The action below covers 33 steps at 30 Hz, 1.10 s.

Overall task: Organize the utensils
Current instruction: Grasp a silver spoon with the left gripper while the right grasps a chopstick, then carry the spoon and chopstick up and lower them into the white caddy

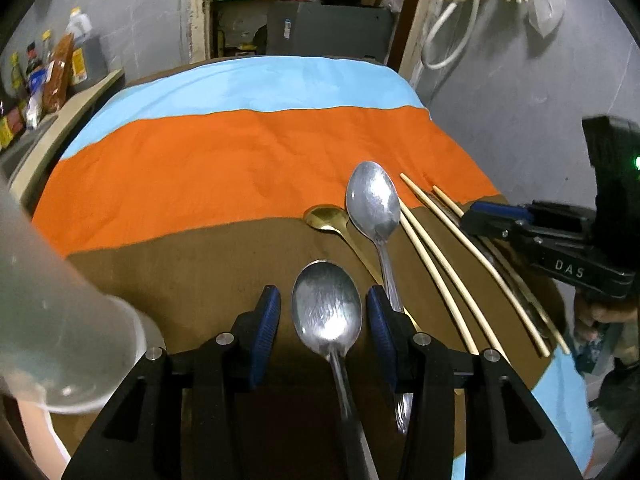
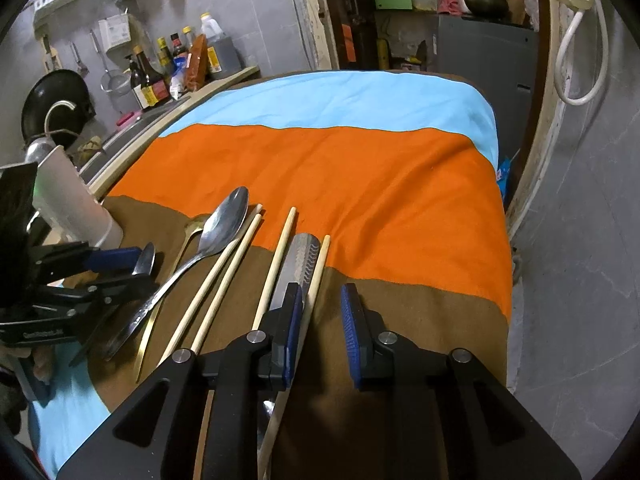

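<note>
My left gripper [image 1: 324, 312] is open, its blue pads either side of a steel spoon [image 1: 326, 312] lying on the brown cloth; the pads stand apart from the bowl. A second steel spoon [image 1: 374, 204] and a gold spoon [image 1: 326, 218] lie just beyond, with several wooden chopsticks [image 1: 432, 264] to the right. My right gripper [image 2: 320, 320] is open above the brown cloth, over a chopstick [image 2: 316, 276] and next to a patterned metal knife blade [image 2: 298, 264]. More chopsticks [image 2: 224, 272] and the steel spoon [image 2: 224, 220] lie to its left.
A frosted plastic cup [image 1: 52, 312] stands at the left, also in the right wrist view [image 2: 76, 200]. The table is covered by blue, orange and brown cloth [image 1: 240, 160]. A counter with bottles [image 2: 156, 76] and a sink runs along the left. A grey wall [image 2: 580, 240] is at right.
</note>
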Available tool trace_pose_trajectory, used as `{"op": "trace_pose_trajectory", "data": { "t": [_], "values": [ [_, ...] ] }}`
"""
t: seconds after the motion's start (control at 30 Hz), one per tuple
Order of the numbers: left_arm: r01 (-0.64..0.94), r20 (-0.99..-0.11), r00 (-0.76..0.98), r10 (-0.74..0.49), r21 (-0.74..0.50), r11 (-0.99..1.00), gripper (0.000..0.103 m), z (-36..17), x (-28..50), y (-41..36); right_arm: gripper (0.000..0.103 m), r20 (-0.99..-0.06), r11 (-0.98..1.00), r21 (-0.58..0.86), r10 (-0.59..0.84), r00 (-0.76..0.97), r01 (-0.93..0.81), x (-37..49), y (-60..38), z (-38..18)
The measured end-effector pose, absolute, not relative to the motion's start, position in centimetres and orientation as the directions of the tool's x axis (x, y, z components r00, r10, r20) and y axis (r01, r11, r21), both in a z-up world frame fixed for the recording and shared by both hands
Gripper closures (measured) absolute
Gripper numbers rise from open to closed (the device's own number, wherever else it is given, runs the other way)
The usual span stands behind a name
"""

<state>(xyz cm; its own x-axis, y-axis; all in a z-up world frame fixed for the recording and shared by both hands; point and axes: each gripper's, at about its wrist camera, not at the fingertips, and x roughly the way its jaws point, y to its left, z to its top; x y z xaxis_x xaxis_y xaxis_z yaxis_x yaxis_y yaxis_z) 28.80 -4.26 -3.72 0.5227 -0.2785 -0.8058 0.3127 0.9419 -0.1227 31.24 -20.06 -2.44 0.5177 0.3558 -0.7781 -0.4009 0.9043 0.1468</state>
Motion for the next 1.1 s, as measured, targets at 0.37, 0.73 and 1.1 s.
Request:
{"op": "trace_pose_trajectory", "data": {
  "t": [0.37, 0.73, 1.1],
  "values": [
    [0.311, -0.77, 0.531, -0.354, -0.211, 0.927, 0.074, -4.2, 28.7, -2.5, 0.087, -0.808, 0.917, 0.067, 0.281, 0.518, -0.394, 32.7, -19.6, -2.7],
    [0.308, -0.75, 0.529, -0.396, -0.266, 0.914, 0.074, -3.9, 28.2, -1.8, 0.087, -0.835, 0.876, -0.102, 0.182, 0.519, -0.472, 28.9, -19.4, -1.9],
    [0.319, -0.741, 0.532, -0.409, -0.271, 0.908, 0.074, -3.6, 28.2, -1.7, 0.09, -0.85, 0.917, 0.05, 0.247, 0.465, -0.395, 33.0, -19.4, -2.7]
  ]
}}
